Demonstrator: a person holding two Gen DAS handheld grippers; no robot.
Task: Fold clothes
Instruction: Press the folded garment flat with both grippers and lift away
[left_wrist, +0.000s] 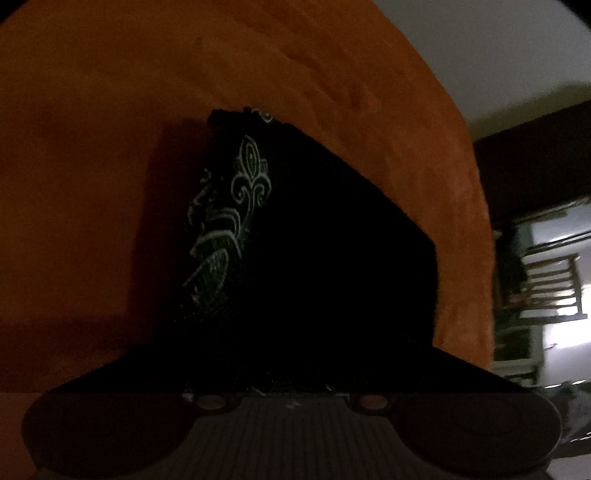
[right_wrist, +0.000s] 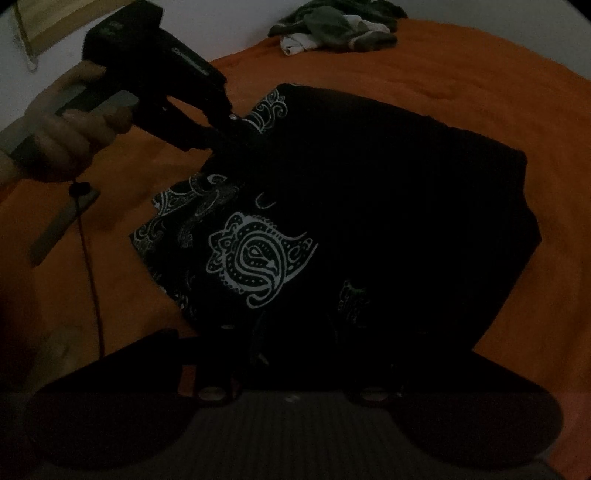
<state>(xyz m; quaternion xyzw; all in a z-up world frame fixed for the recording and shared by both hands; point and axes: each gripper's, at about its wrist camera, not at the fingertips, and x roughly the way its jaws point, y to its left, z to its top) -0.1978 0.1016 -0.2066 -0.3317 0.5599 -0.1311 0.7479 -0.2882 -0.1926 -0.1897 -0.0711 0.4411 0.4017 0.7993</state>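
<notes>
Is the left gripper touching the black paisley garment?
Touching. In the right wrist view the left gripper has its tips buried in a bunched, lifted edge of the black paisley garment on the orange bedcover; no gap shows.

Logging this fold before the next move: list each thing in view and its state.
Black patterned garment: partly folded, lying on the cover.
Left tongs: closed on the garment's far edge.
Right tongs: at the garment's near edge; grip too dark to tell.
Clothes pile: crumpled, unfolded, at the far edge.
Orange cover: spread out, slightly wrinkled.
</notes>
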